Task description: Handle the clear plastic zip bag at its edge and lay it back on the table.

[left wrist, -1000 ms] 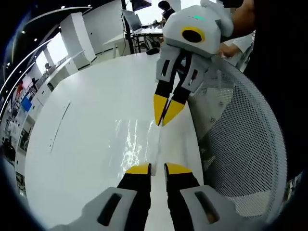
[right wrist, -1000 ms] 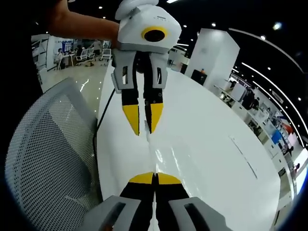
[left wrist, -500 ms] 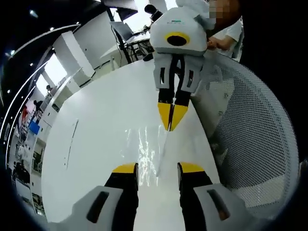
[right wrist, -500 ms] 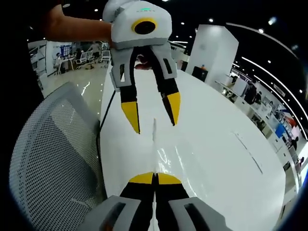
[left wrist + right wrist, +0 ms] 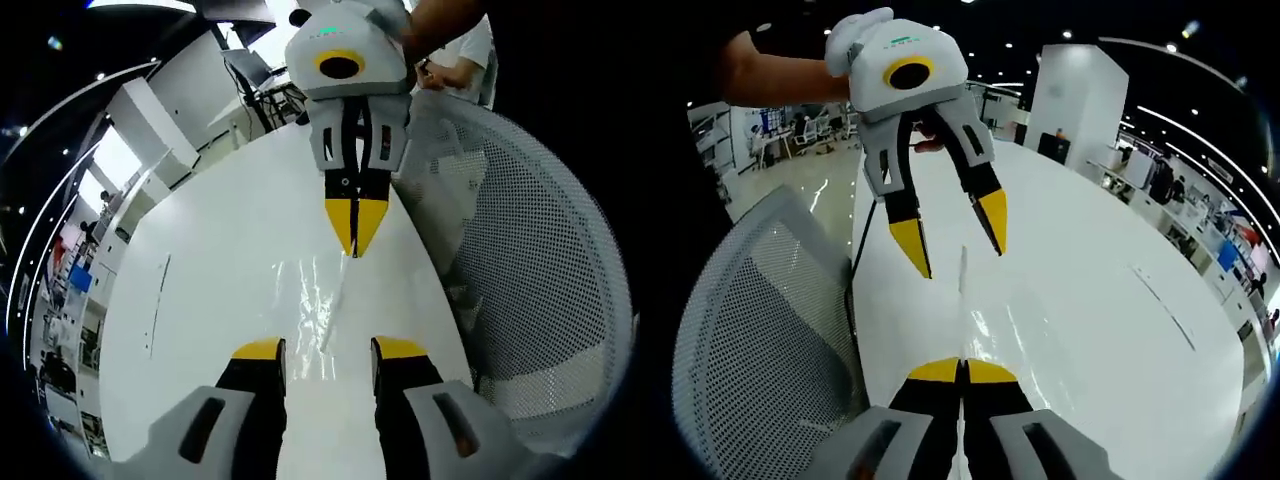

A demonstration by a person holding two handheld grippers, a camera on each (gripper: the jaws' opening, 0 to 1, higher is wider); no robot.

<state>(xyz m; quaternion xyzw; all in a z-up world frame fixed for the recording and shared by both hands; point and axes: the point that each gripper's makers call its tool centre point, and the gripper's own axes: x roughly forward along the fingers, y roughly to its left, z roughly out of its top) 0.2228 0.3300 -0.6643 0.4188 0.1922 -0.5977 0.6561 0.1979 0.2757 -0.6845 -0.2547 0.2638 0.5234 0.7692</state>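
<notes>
The left gripper, which a second ago was pinched nearly shut on the near edge of the clear plastic zip bag, is now seen with its jaws spread well apart and nothing between them; in the right gripper view it hangs open above the bag's far edge, clear of the film. The right gripper is kept closed, its yellow tips pressed together on the bag's edge, and from the left gripper view its tips are likewise seen shut on the film. The bag is thus held at one end only, its glossy sheet draped over the white table near the mesh chair. Half of the release is judged done; the right grip remains to be let go so the bag can lie flat.
</notes>
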